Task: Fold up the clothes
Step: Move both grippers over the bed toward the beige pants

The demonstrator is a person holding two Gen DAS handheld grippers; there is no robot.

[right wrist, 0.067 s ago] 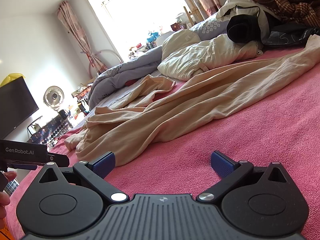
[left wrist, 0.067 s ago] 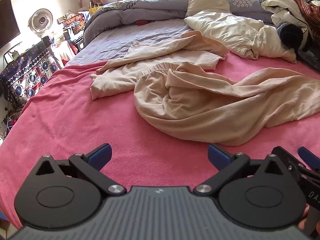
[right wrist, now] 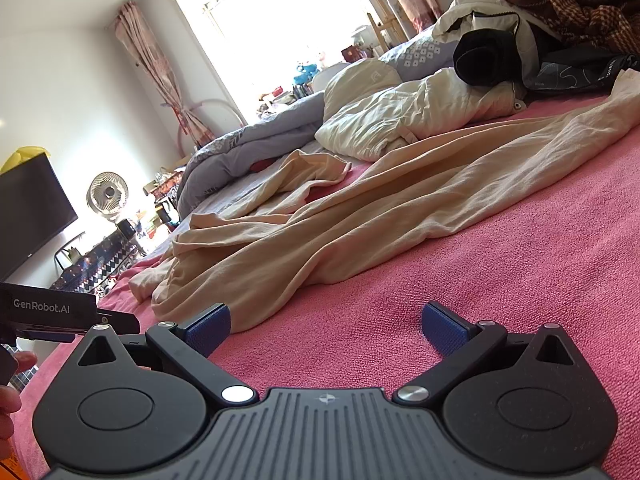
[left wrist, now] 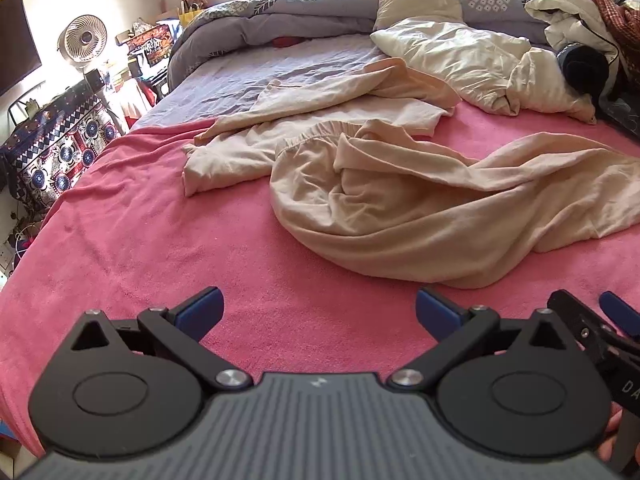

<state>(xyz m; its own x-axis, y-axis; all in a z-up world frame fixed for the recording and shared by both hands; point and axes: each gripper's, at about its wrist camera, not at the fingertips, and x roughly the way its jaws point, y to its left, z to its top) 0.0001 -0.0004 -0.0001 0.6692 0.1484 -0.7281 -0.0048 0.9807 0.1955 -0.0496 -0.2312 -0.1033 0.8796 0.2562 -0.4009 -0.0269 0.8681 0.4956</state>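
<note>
Seemingly, beige trousers point(left wrist: 400, 216) lie crumpled, unfolded.

Left view high, right view low, both across the pink blanket point(left wrist: 120, 248).

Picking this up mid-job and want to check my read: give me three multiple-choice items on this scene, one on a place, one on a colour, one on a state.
1. Where do the beige clothes lie?
A. on the pink blanket
B. on the floor
C. on a chair

2. What colour are the pads on the gripper fingers?
A. red
B. blue
C. white

3. How is the left gripper?
A. shut on cloth
B. shut, empty
C. open, empty

Answers: 1 A, the rumpled cloth rests on the pink blanket covering the bed; 2 B, both wrist views show blue pads; 3 C, its jaws stand wide apart over bare blanket, like the right gripper.
</note>
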